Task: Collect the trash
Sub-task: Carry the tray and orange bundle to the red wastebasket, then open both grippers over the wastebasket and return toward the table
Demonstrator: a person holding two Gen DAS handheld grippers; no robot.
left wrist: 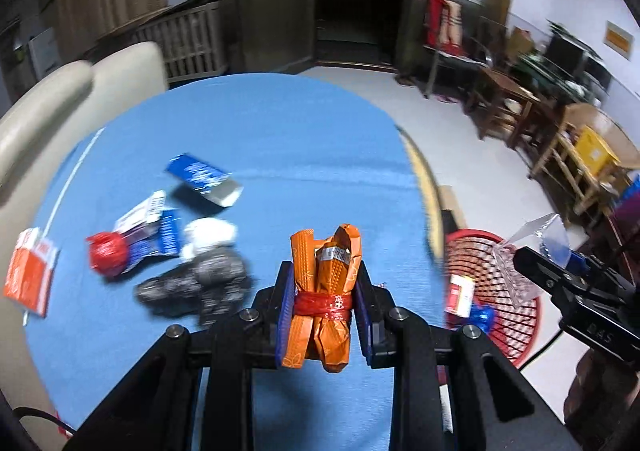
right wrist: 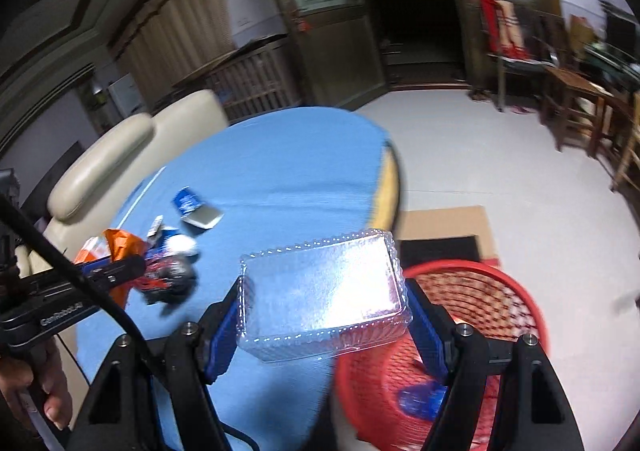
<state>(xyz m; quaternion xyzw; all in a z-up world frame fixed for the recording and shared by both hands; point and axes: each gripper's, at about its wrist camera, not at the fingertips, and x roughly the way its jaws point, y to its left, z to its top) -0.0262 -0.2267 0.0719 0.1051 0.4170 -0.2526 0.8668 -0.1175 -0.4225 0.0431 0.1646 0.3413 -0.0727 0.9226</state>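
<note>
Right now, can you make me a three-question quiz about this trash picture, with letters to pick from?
1. Where is the red basket?
A. on the floor beside the table
B. on the sofa
C. on top of the table

2. What colour is the tablecloth?
A. green
B. blue
C. yellow

3. What is the left gripper doing?
A. hanging open with nothing in it
B. squeezing a white cup
C. shut on an orange wrapper

Answers:
1. A, the basket sits low past the table edge, on the grey floor.
2. B, the cloth over the round table is plain blue.
3. C, the orange wrapper, tied with a red band, is pinched between the gripper's blue pads. The right gripper holds a clear plastic box.
</note>
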